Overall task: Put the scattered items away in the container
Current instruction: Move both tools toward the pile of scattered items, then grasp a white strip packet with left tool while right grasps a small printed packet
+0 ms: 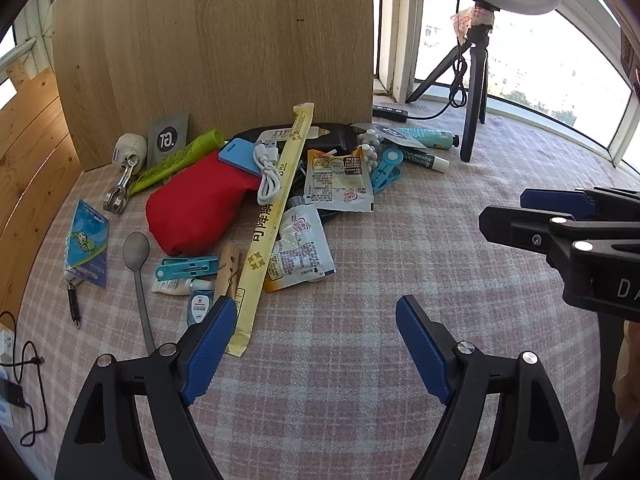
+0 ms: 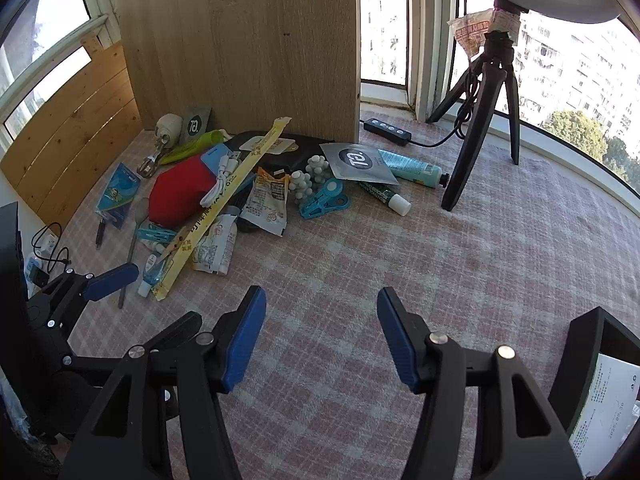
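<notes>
Scattered items lie in a heap on the pink checked cloth (image 1: 360,360): a red pouch (image 1: 200,204), a long yellow packet (image 1: 272,224), a white USB cable (image 1: 268,172), a grey spoon (image 1: 138,264), printed sachets (image 1: 340,184), blue clips (image 1: 386,168) and a teal tube (image 2: 408,168). My left gripper (image 1: 316,320) hangs open above the cloth just in front of the heap, nothing between its fingers. My right gripper (image 2: 320,304) is open too, over bare cloth to the right of the heap and holding nothing. A black box (image 2: 592,344) with a paper in it shows at the lower right.
An upright wooden board (image 1: 216,40) stands behind the heap. A black tripod (image 2: 480,120) with a ring light stands at the back right, its cable running to a black inline controller (image 2: 386,130). Chargers and black cables (image 1: 24,360) lie at the left edge. Windows surround the table.
</notes>
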### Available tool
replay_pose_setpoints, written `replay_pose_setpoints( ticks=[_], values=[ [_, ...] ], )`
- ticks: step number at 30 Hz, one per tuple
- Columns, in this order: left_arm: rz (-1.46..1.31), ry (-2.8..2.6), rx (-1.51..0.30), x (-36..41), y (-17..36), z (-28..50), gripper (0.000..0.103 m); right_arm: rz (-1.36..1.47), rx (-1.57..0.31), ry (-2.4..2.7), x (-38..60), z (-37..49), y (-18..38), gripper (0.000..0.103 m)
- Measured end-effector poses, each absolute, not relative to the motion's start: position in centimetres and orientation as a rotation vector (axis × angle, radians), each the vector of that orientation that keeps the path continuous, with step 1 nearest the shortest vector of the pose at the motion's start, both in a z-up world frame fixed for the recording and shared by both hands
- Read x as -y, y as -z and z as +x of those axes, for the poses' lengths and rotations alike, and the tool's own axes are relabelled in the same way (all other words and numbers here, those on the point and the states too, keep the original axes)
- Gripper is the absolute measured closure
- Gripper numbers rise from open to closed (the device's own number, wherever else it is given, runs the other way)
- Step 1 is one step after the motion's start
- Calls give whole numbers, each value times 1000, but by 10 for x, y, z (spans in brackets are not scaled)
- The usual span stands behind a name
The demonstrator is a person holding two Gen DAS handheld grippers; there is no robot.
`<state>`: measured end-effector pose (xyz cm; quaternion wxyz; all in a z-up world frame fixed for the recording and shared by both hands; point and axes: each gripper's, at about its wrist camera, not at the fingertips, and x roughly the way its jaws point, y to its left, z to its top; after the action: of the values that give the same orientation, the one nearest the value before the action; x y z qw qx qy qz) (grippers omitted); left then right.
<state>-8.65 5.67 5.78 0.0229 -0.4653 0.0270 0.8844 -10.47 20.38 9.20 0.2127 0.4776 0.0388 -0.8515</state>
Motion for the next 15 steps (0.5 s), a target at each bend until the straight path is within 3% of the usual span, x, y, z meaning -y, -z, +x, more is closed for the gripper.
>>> replay_pose_setpoints(
  ticks=[4, 15],
  values=[
    [-1483, -2734, -121, -61, -45, -103, 32, 1360, -88, 2308, -185, -130, -77, 49],
    [-1544, -2745, -126, -51, -24, -130, 39, 1437, -48, 2198, -151, -177, -45, 49]
  ],
)
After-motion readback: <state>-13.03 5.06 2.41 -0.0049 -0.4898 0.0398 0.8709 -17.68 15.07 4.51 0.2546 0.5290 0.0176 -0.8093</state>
